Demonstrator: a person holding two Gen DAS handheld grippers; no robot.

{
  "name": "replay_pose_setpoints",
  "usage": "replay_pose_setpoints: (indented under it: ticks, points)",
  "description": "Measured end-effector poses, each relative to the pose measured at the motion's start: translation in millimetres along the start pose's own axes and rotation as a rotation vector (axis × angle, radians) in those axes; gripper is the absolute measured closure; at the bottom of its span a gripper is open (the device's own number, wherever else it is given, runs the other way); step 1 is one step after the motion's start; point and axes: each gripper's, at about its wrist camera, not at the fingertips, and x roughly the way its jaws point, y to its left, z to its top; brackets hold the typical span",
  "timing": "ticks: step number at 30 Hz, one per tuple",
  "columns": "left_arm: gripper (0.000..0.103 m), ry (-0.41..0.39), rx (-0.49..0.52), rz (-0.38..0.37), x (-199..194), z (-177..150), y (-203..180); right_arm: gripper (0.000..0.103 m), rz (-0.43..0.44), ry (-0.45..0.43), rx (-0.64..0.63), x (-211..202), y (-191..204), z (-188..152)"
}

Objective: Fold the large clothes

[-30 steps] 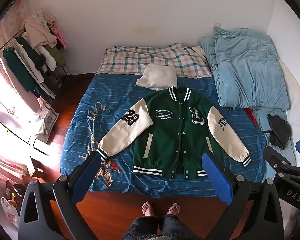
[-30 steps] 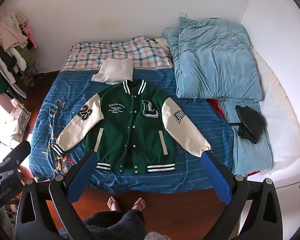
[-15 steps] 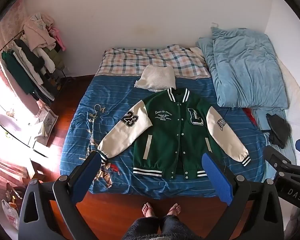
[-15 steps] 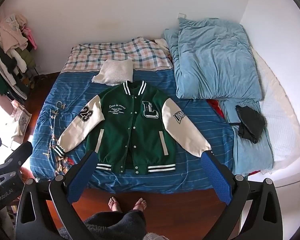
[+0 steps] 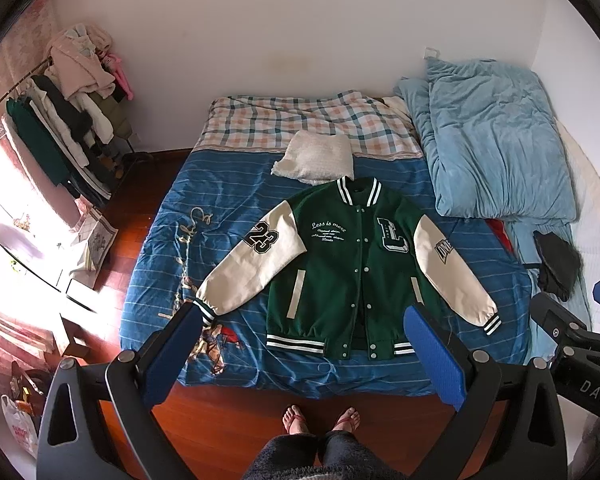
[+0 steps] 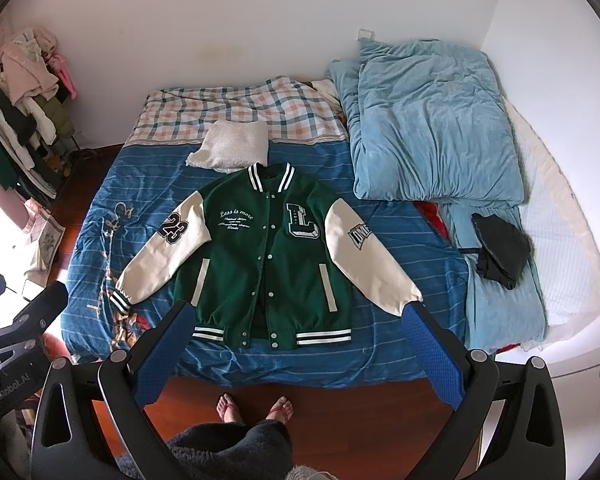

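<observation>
This is a bedroom in a home. A bed [image 5: 228,208] with a blue striped cover fills the floor space, with a checked blanket [image 5: 312,120] at its head and a light blue duvet [image 6: 432,128] bundled against the white wall. A clothes rack [image 5: 64,128] crowded with garments (some piled on top) stands in the corner on a reddish wooden floor [image 6: 340,404].
</observation>
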Motion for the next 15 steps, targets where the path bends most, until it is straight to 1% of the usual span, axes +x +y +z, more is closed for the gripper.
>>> replay_pose_setpoints:
  ticks: [15]
  points:
    - [0.000, -0.001, -0.001, -0.004, -5.8, 2.5, -3.2, 0.000, 0.002, -0.002, 0.002, -2.1, -0.5, -0.7]
